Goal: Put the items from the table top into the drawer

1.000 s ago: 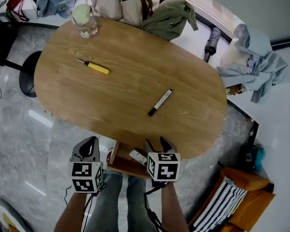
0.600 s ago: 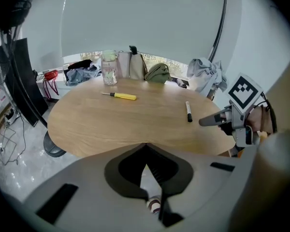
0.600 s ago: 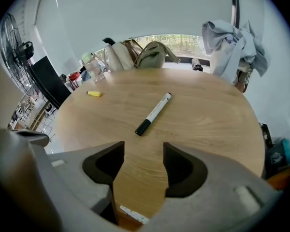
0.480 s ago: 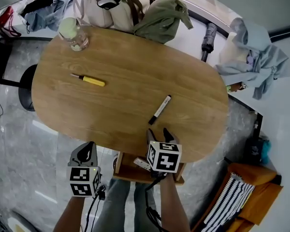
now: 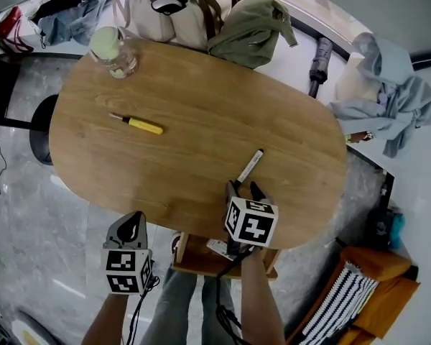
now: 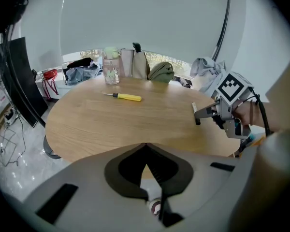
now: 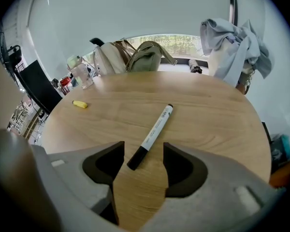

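A white marker with a black cap (image 5: 249, 166) lies on the oval wooden table (image 5: 194, 106). My right gripper (image 5: 242, 190) stands open at the table's near edge. The marker's cap end (image 7: 137, 157) lies between its jaws, and the pads do not press on it. A yellow-handled screwdriver (image 5: 140, 123) lies at the far left of the table. Below the table's near edge an open wooden drawer (image 5: 194, 259) holds a small white item (image 5: 217, 248). My left gripper (image 5: 133, 223) hangs off the table to the drawer's left, jaw tips together, holding nothing.
A clear jar with a green lid (image 5: 113, 49) stands at the table's far left. Bags (image 5: 176, 6) and a green cap (image 5: 248, 24) crowd the far edge. A black stool (image 5: 39, 121) is at the left and an orange chair (image 5: 352, 293) at the lower right.
My right gripper has moved forward from above the drawer onto the table edge, so its jaws now straddle the marker's cap end. The left gripper has shifted only slightly.
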`<state>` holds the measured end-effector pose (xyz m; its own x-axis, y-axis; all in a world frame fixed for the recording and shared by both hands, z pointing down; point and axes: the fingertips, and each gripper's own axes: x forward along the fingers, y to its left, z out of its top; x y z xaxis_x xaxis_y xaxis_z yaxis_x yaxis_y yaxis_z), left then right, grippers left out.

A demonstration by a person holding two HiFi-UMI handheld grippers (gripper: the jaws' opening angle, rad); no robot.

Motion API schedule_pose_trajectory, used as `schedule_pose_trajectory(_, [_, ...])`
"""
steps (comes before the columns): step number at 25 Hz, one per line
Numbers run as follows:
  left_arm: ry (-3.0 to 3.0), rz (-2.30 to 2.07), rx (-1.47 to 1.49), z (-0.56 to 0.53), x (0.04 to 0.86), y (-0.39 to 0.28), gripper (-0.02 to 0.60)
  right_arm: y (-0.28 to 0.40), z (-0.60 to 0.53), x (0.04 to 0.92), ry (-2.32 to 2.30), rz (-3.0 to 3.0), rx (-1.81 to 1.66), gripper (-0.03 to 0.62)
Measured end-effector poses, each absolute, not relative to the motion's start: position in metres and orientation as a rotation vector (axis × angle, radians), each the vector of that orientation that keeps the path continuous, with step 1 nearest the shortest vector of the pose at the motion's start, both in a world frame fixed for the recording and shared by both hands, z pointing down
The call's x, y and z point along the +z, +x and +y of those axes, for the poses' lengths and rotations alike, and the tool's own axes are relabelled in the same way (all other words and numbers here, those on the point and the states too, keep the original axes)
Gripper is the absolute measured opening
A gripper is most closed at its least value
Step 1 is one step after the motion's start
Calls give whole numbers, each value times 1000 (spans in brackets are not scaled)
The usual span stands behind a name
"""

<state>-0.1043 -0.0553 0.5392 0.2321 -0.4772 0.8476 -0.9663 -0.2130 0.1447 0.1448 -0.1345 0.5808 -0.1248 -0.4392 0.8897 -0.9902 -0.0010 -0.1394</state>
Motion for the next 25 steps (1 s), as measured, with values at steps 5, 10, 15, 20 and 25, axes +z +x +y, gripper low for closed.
schedule_pose_trajectory(5, [1789, -1324, 894, -55, 543, -109, 2, 149, -150, 589, 1518, -1600, 1085, 241])
schedule_pose_trajectory(10, [1778, -1336, 885, -57, 546, -113, 2, 157, -167, 593, 1539, -1572, 1033, 241])
schedule_pose_trajectory(15, [1767, -1350, 874, -58, 550, -116, 2, 160, -172, 599, 1542, -1555, 1024, 241])
schedule_pose_trajectory(20, [1751, -1333, 871, -50, 552, -112, 2, 157, -171, 599, 1544, -1561, 1034, 222])
schedule_pose_trajectory(25, [1741, -1311, 862, -42, 553, -107, 2, 158, -168, 598, 1537, -1565, 1040, 175])
